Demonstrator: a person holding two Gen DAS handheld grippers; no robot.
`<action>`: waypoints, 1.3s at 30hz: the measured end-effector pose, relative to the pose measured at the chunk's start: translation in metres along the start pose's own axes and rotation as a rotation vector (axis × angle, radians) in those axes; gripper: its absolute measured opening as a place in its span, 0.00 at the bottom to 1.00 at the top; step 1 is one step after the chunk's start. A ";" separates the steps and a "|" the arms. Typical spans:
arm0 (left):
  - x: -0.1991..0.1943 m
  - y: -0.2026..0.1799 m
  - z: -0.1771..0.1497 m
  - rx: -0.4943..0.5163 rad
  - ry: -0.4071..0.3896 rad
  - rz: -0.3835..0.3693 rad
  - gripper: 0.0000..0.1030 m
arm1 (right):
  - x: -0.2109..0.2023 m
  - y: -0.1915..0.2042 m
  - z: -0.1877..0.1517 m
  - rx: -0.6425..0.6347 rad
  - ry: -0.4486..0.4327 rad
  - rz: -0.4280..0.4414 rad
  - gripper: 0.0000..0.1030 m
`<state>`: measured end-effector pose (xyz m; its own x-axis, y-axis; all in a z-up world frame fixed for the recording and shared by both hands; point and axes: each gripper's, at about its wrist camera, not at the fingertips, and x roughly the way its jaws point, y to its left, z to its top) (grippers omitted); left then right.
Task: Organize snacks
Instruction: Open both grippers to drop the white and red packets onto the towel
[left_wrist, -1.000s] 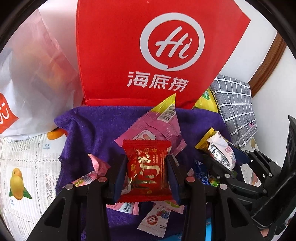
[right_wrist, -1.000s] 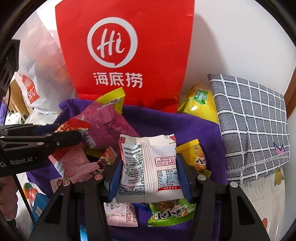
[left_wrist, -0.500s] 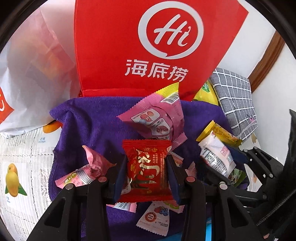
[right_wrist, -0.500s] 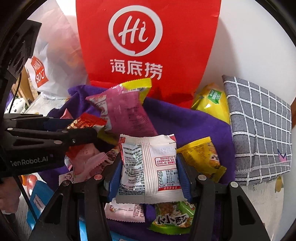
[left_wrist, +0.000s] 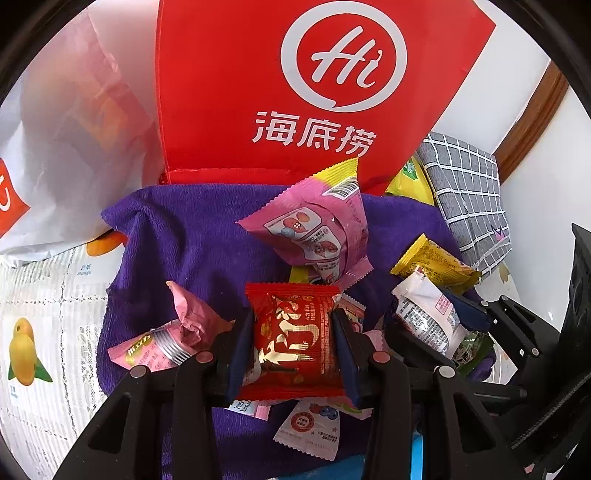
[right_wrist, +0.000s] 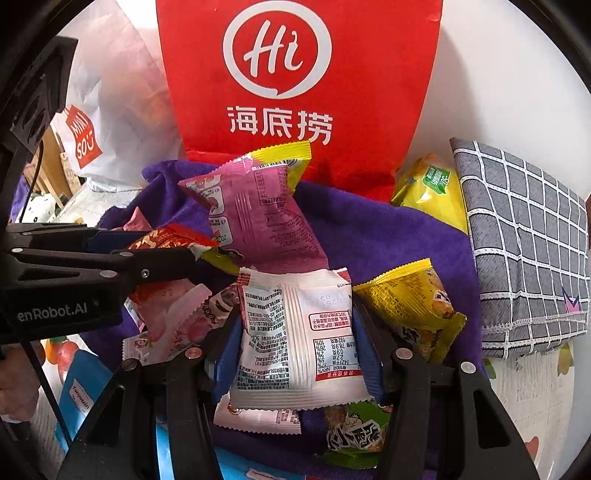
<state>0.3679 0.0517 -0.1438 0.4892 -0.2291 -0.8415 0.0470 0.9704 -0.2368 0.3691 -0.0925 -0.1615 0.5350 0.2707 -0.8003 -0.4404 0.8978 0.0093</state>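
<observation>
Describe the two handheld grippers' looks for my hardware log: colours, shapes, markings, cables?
Both match: the left gripper and right gripper have matte black angular arms with round silver rivets and dark blue finger pads. In the right view, the left gripper's body reads "enRobot.AI" in white, with a thin black cable beside it.

The left gripper (left_wrist: 294, 341) is matte black plastic, its two fingers lined inside with dark blue pads (left_wrist: 236, 354). Round silver and reddish screw heads sit just behind the jaws on each linkage arm. The right gripper (right_wrist: 297, 341) is built the same (its pads (right_wrist: 225, 354) a brighter blue), with silver screws behind the jaws. From the right wrist view, the left gripper's side bears white lettering "enRobot.AI", and a thin black cable hangs behind it.
</observation>
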 end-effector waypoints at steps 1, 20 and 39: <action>0.001 -0.001 0.000 0.001 0.001 0.002 0.39 | -0.001 0.000 -0.001 0.002 -0.002 0.000 0.56; -0.004 -0.005 -0.011 -0.001 0.027 0.010 0.45 | -0.007 -0.001 -0.011 0.023 0.013 -0.022 0.60; -0.039 -0.007 -0.029 -0.034 -0.024 0.008 0.70 | -0.045 -0.002 -0.025 0.169 -0.033 -0.050 0.73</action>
<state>0.3234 0.0515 -0.1234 0.5101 -0.2186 -0.8318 0.0135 0.9691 -0.2464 0.3281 -0.1149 -0.1402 0.5774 0.2330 -0.7825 -0.2865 0.9553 0.0730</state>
